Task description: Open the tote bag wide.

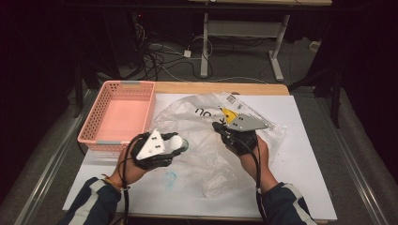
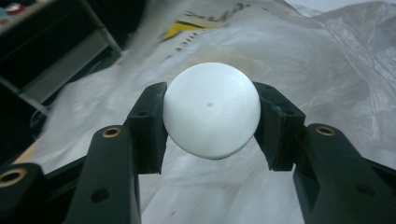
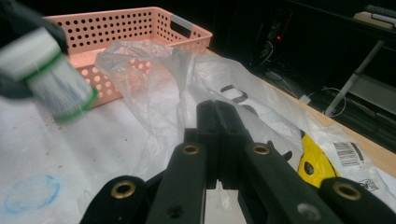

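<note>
A small white container with a round white cap (image 2: pixel 211 107) and green bands sits between the jaws of my left gripper (image 2: pixel 211 112), which is shut on it. In the high view the left gripper (image 1: pixel 176 143) holds the container (image 1: pixel 175 140) at the left edge of a crumpled clear plastic bag (image 1: pixel 206 154). The container (image 3: pixel 51 77) appears blurred at the upper left of the right gripper view. My right gripper (image 3: pixel 217 109) has its jaws pressed together at the bag's film (image 3: pixel 154 79), and a fold of it stands raised. That gripper (image 1: pixel 220 126) is at the bag's upper middle.
An empty pink perforated basket (image 1: pixel 126 84) stands at the table's far left, also seen as a basket (image 3: pixel 130 28) behind the bag. A yellow label (image 1: pixel 228 114) lies inside the bag. A blue scribble (image 1: pixel 170 179) marks the white table cover (image 1: pixel 300 154).
</note>
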Demonstrator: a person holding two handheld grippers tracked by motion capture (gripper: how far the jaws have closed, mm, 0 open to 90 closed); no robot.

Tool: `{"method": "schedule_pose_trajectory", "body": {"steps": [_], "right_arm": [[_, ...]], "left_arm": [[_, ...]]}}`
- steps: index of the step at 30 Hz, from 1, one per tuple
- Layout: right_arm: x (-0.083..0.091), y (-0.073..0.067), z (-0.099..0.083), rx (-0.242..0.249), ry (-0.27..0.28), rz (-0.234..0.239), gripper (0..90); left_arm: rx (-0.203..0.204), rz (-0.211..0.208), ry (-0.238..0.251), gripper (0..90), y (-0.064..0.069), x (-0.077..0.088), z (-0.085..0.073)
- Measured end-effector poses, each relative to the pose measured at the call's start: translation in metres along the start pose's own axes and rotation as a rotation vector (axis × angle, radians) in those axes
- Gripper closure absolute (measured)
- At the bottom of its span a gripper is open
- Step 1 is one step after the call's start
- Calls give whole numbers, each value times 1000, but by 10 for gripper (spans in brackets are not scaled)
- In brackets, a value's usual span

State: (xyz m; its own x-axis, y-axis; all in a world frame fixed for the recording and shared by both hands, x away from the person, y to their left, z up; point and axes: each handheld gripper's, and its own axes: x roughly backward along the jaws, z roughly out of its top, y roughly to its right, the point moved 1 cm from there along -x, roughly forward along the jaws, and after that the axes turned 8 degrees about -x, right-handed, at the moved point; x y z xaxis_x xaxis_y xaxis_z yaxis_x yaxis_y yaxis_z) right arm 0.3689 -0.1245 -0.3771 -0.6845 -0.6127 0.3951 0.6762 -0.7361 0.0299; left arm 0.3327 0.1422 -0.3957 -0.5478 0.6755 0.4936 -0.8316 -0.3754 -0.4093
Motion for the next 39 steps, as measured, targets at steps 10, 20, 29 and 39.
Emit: {"method": "schedule_pose_trajectory", "body": {"steps": [10, 20, 29, 39], "right_arm": [[0, -1, -1, 3, -8, 13, 900], [-3, 2, -4, -5, -25, 24, 900], [-5, 6, -7, -14, -38, 21, 900], [-4, 11, -9, -25, -41, 11, 900]], "left_arm": [[-19, -75, -107, 482, 12, -82, -2], [21, -31, -115, 480, 3, -137, -2], [84, -14, -114, 452, -2, -161, -5], [17, 47, -67, 300, 9, -120, -4]]}}
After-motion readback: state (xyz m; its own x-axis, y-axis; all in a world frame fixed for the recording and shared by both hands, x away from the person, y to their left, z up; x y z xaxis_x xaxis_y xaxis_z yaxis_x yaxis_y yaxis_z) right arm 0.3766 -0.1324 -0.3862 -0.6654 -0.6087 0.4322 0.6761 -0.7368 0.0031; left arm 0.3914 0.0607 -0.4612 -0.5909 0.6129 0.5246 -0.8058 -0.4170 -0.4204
